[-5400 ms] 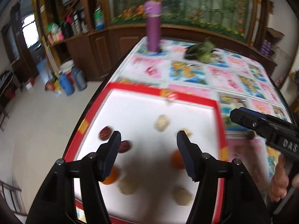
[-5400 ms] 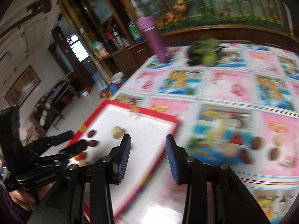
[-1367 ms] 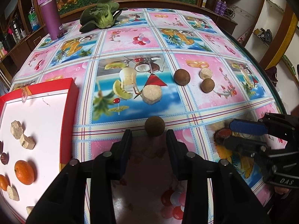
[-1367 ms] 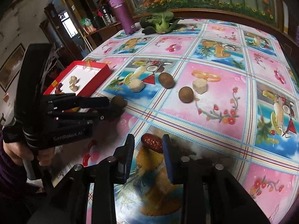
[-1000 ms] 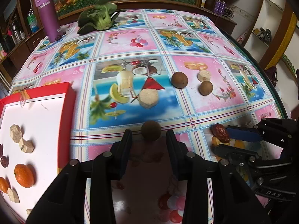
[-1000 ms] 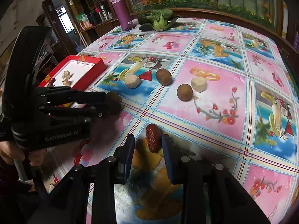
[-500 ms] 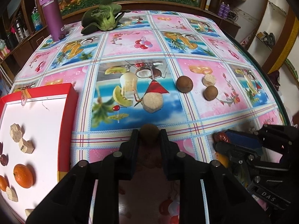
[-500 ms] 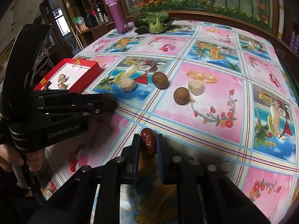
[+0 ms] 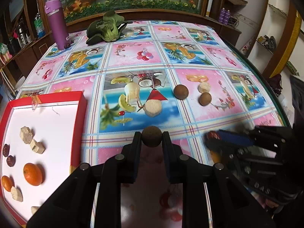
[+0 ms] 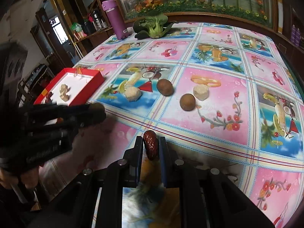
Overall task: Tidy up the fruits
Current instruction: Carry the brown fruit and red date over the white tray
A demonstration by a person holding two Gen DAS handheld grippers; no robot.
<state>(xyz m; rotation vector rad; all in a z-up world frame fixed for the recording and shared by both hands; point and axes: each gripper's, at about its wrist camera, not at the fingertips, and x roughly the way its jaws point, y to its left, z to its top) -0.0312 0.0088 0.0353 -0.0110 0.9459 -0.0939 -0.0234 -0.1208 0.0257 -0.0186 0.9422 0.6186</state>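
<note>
Both clamped: left tool point(image 9: 151, 139) on rough round brown fruit point(image 9: 151, 139), right tool point(image 10: 151, 146) on wrinkled oblong red date point(image 10: 150, 147).

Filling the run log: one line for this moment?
left gripper: shut on brown round fruit | right gripper: shut on red date | red tray: partly filled

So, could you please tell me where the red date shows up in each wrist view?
Left wrist view: the red date sits at lower right, blurred, in the right gripper.
Right wrist view: the date is at bottom centre, pinched between the jaws.
Shared landmark: the purple bottle, far left corner of the table.
</note>
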